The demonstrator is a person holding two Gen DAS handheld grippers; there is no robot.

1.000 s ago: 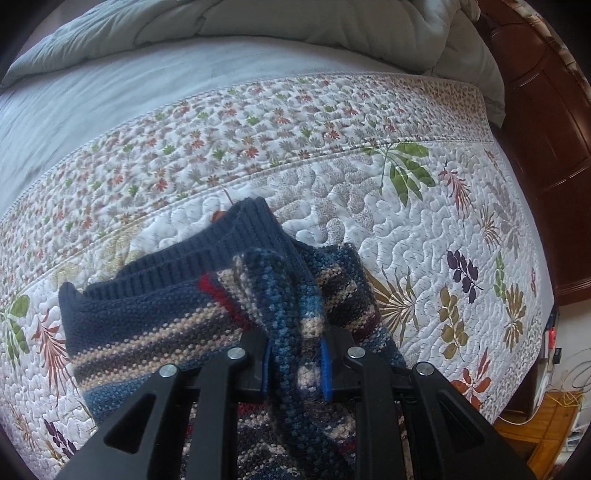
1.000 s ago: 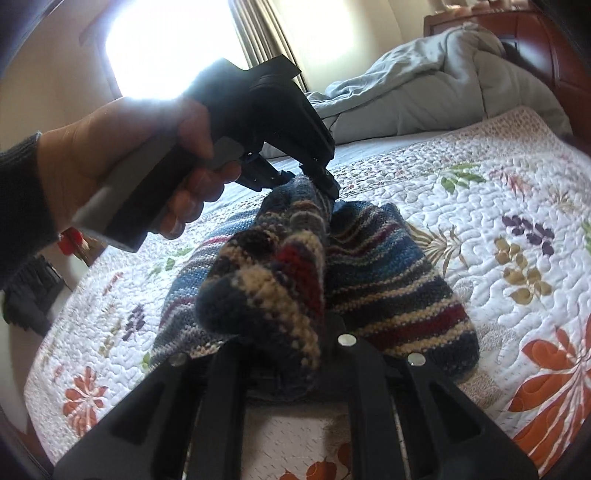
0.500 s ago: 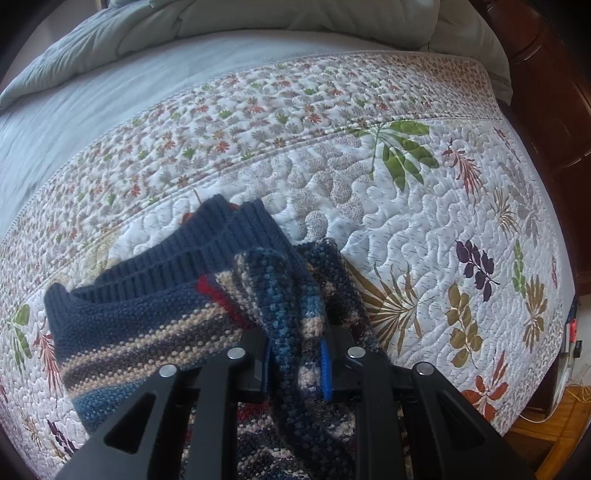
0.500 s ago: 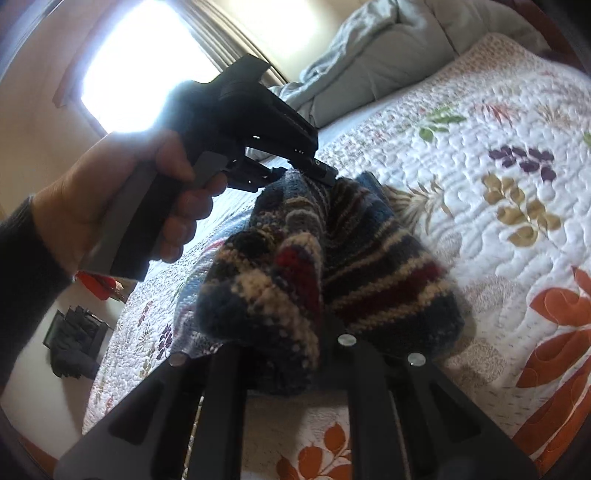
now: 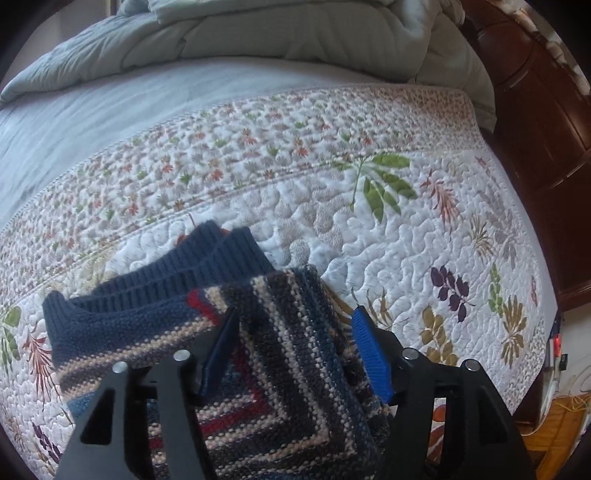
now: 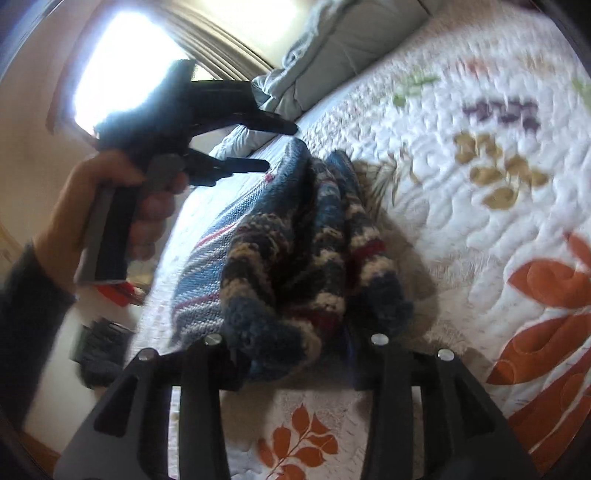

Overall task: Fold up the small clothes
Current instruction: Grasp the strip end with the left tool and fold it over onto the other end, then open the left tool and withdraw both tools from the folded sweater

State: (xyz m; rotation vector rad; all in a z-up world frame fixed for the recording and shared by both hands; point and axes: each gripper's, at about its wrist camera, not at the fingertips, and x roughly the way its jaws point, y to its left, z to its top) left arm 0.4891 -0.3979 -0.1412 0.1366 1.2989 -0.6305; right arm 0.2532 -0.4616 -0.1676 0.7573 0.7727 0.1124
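A small striped knit sweater [image 5: 280, 354] in blue, cream and red, with a navy ribbed hem, lies bunched on the floral quilt [image 5: 369, 229]. My left gripper [image 5: 295, 347] is open, its blue pads spread on either side of a fold of the sweater. In the right wrist view the sweater [image 6: 303, 243] lies in folds between my right gripper's [image 6: 299, 354] spread jaws, which are open. The left gripper [image 6: 266, 144] shows there too, held in a hand, jaws apart just above the sweater's far end.
A grey-green duvet [image 5: 295, 33] is heaped at the bed's far end on a pale sheet. A dark wooden bed frame [image 5: 546, 129] runs along the right. The bed's edge drops to a wooden floor [image 5: 561, 432] at lower right. A bright window [image 6: 122, 59] is behind the hand.
Both grippers have opened and let go of the sweater folds they were pinching. The sweater has dropped lower onto the quilt. The right wrist view has tilted.
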